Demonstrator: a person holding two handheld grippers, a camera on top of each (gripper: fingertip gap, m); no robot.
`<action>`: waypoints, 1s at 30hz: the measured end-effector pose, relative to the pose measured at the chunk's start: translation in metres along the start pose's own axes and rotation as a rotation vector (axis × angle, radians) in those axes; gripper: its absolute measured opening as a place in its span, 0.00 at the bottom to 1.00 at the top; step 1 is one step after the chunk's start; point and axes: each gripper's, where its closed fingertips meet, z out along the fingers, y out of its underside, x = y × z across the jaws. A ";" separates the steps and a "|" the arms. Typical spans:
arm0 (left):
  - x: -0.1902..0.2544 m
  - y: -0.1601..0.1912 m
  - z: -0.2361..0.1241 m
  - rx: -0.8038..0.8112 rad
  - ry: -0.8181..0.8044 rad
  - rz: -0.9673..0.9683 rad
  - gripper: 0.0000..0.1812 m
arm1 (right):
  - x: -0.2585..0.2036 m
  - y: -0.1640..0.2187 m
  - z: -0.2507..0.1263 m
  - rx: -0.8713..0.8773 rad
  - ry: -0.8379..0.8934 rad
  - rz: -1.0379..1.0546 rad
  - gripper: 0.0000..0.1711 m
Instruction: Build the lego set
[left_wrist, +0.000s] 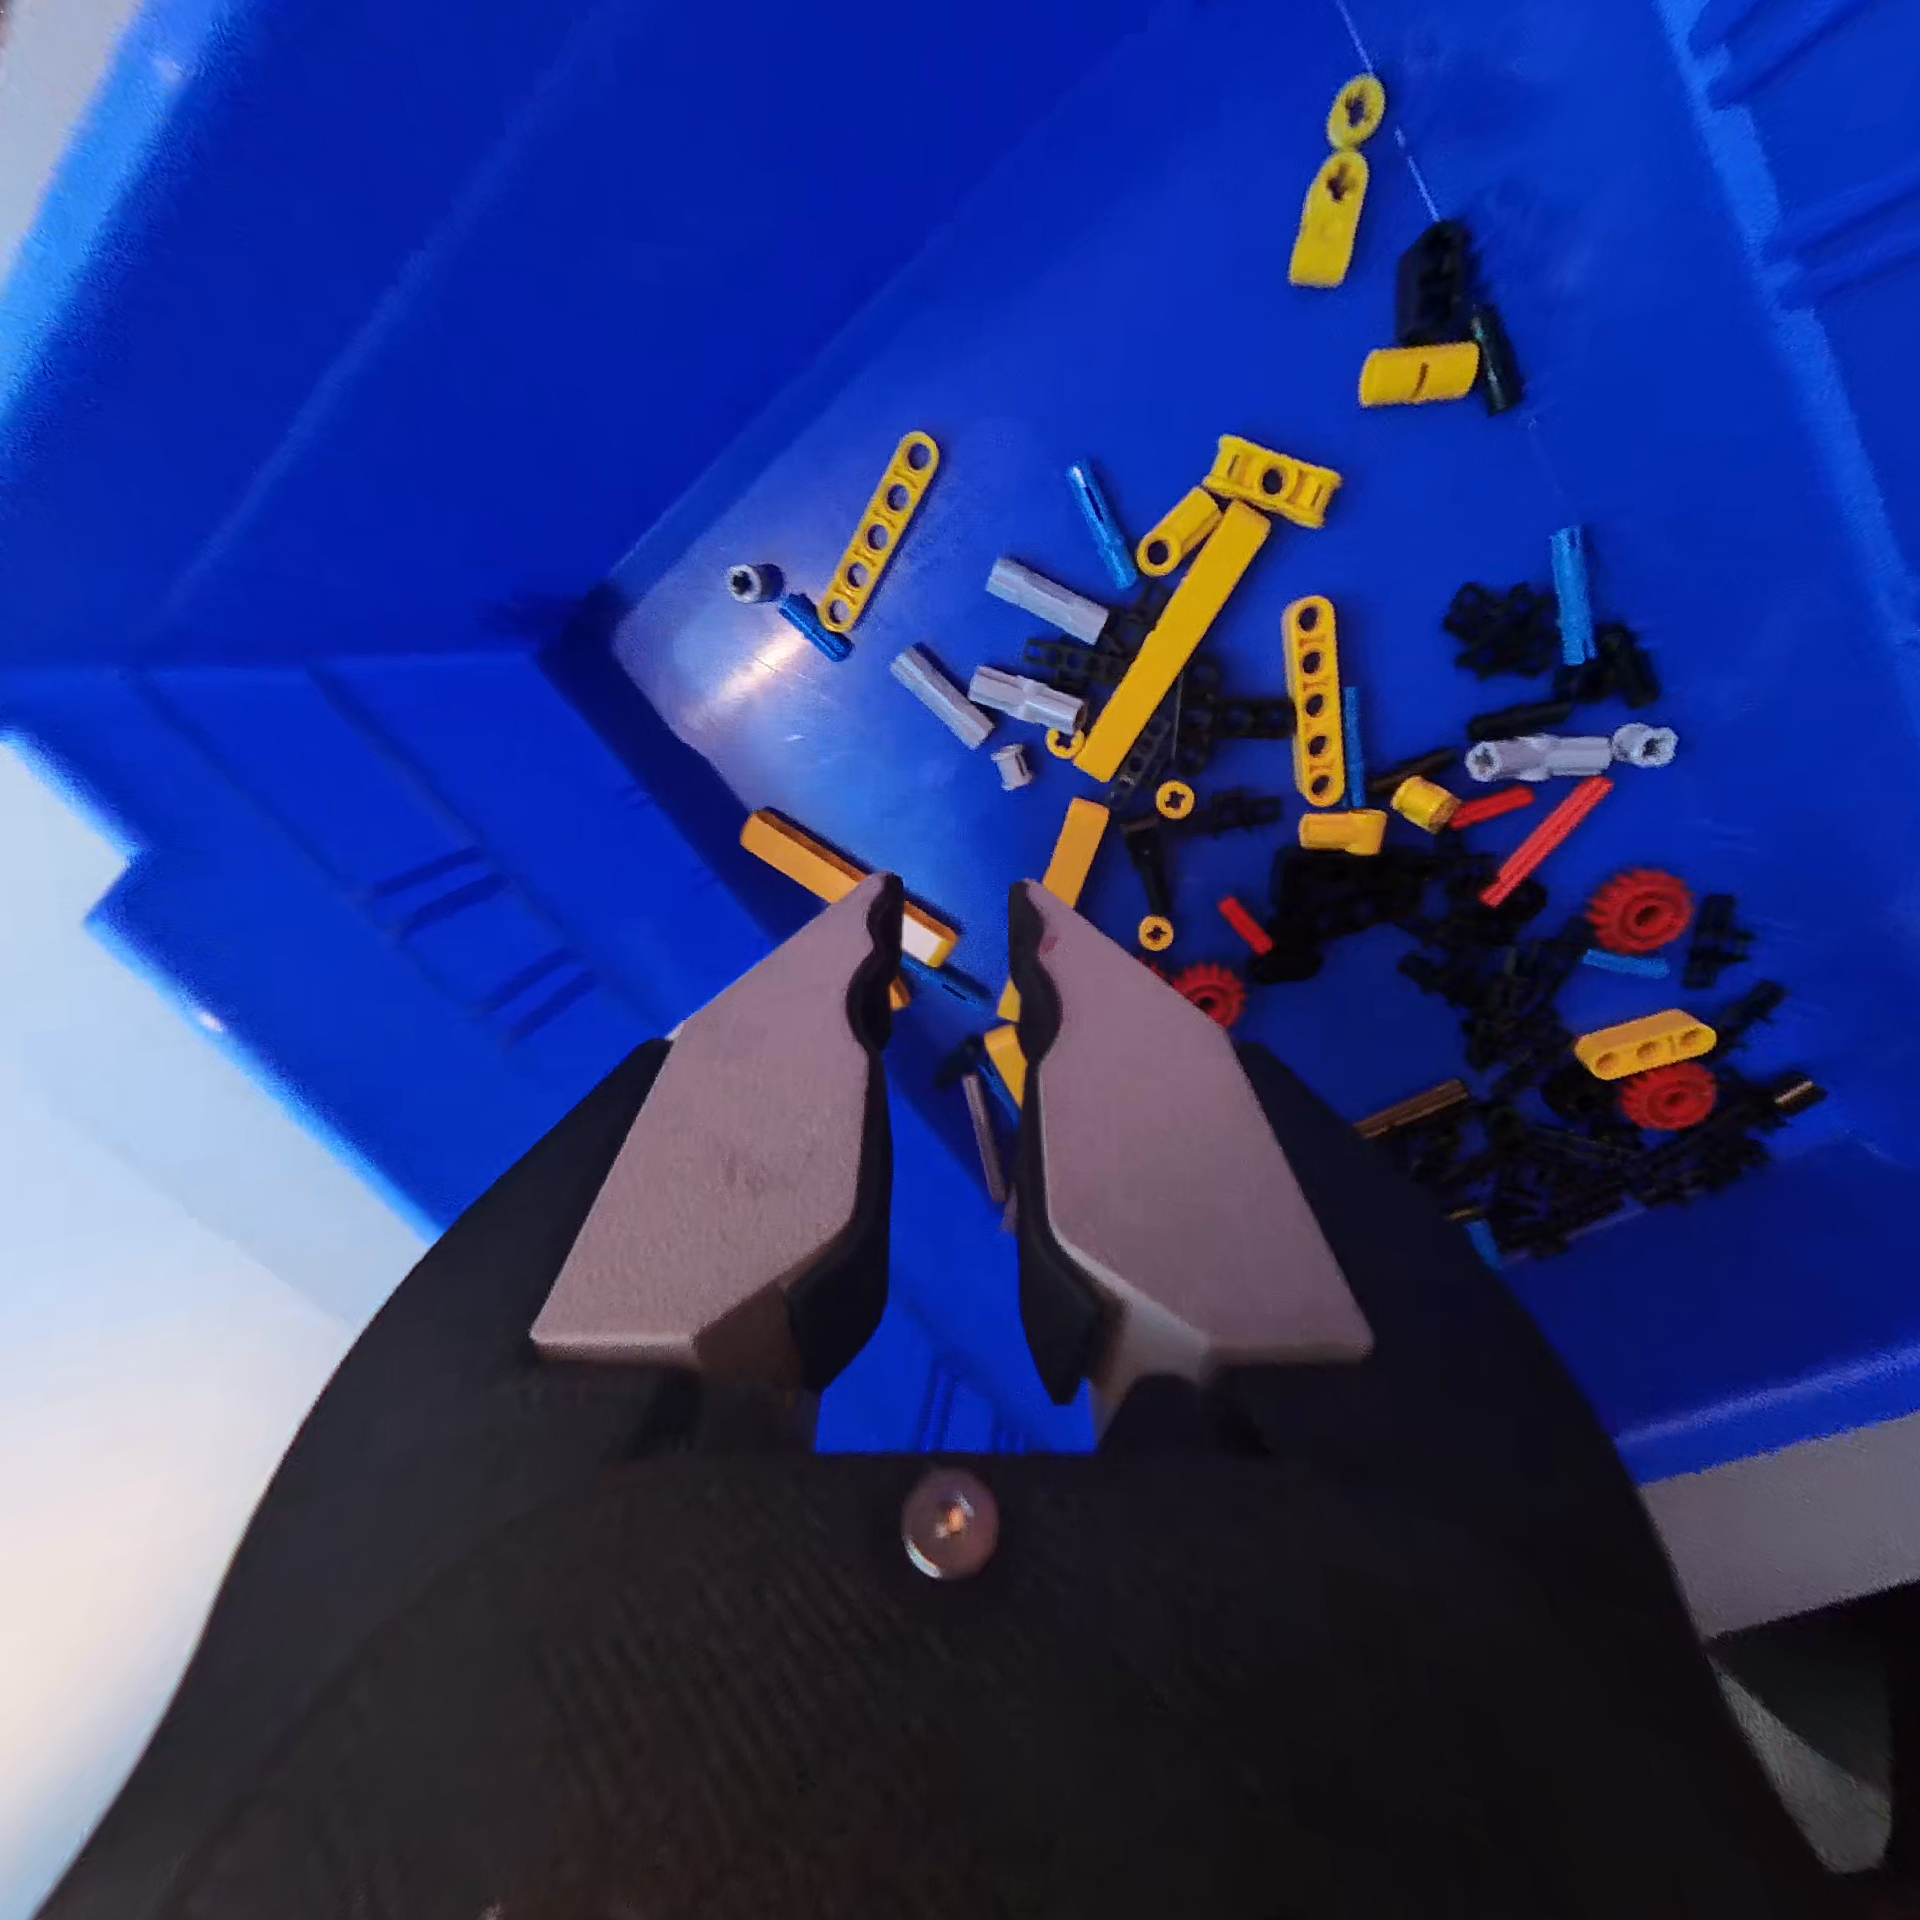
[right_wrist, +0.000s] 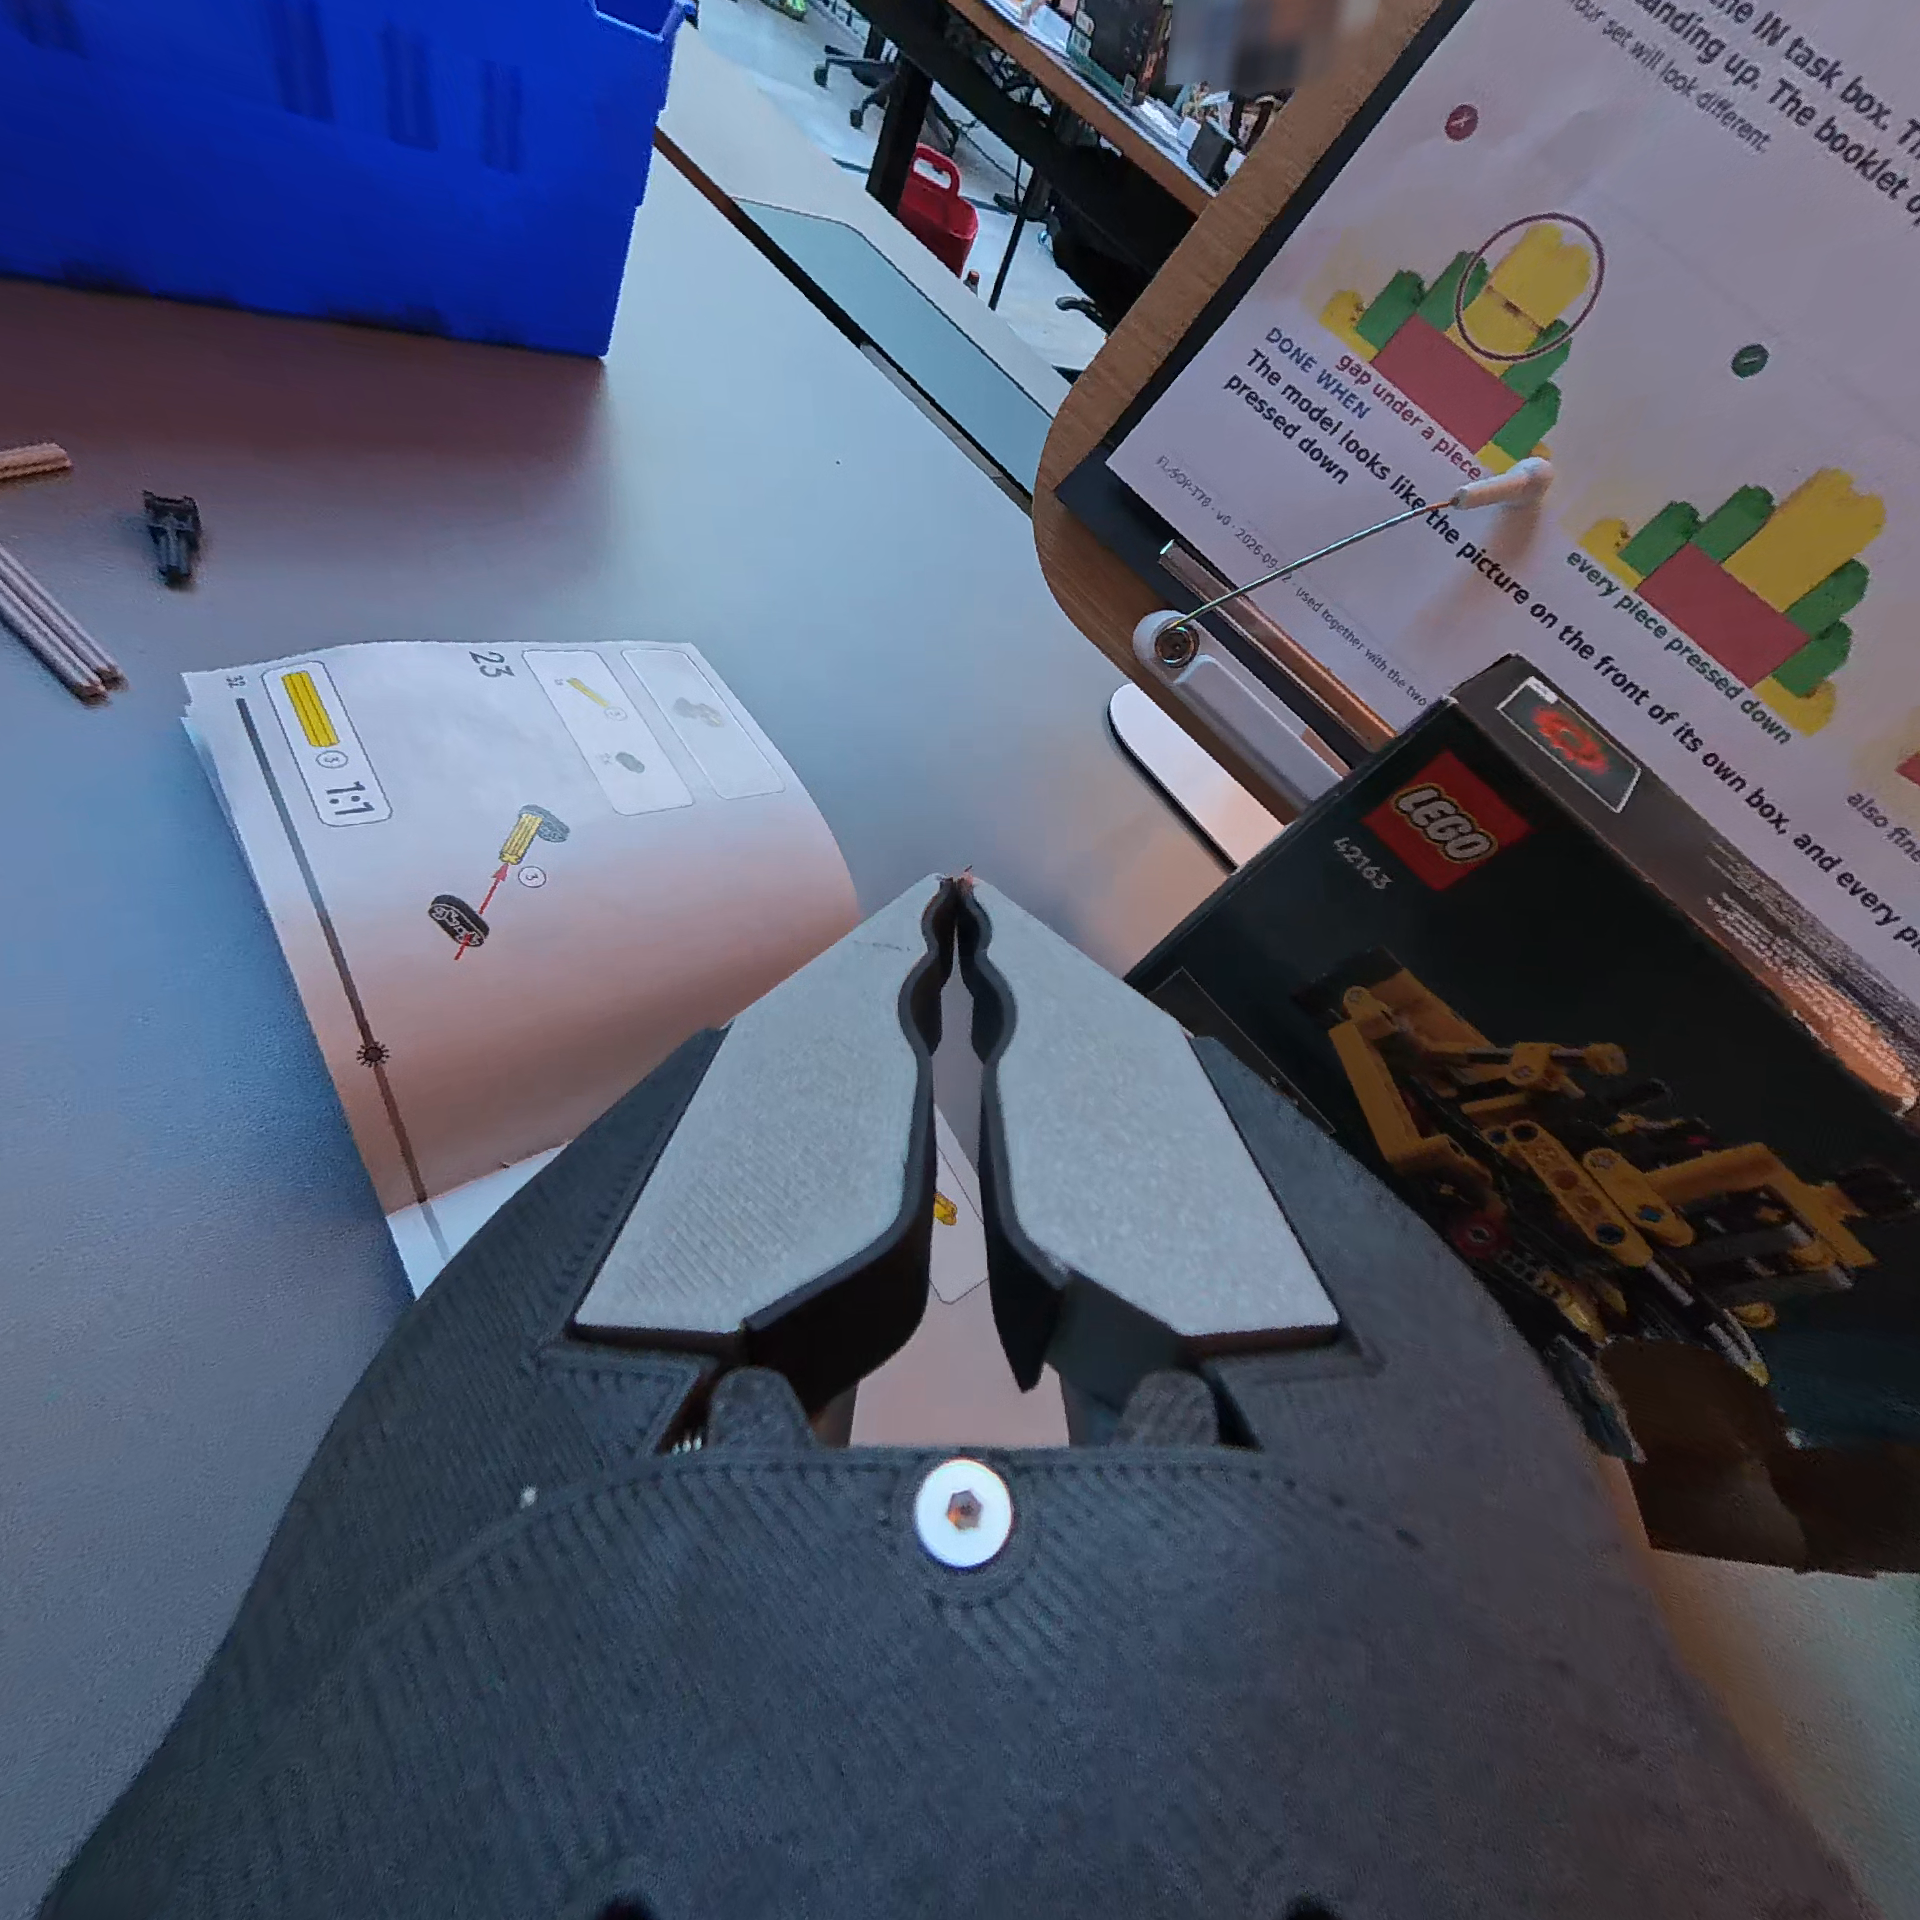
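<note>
In the left wrist view, a blue bin (left_wrist: 436, 436) holds several loose lego pieces: yellow beams (left_wrist: 1174, 644), grey connectors (left_wrist: 1044, 597), red gears (left_wrist: 1640, 912), black pins and liftarms (left_wrist: 1527, 1132). My left gripper (left_wrist: 951, 899) is open and empty, above the bin floor near a flat yellow piece (left_wrist: 800, 847). In the right wrist view, my right gripper (right_wrist: 956, 885) is shut with nothing between its tips, hovering over the open instruction booklet (right_wrist: 499, 894) on the grey table (right_wrist: 727, 436).
The lego set box (right_wrist: 1558, 1091) lies right of the right gripper. A stand with a printed sheet (right_wrist: 1558, 416) rises behind it. The blue bin's outer wall (right_wrist: 312, 156) is at top left. A small black piece (right_wrist: 171, 530) and thin rods (right_wrist: 52, 634) lie on the table's left. One gripper's finger ends stand about 40 cm off the other's.
</note>
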 end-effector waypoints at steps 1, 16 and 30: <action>0.003 0.002 0.002 -0.015 0.011 0.006 0.11 | -0.001 0.000 0.000 0.002 -0.002 -0.004 0.00; 0.041 0.002 -0.004 -0.016 0.136 0.097 0.03 | -0.004 0.000 0.001 -0.006 -0.009 -0.023 0.00; 0.039 0.026 0.023 -0.182 0.124 0.120 0.03 | -0.004 0.001 0.001 -0.013 -0.003 -0.037 0.00</action>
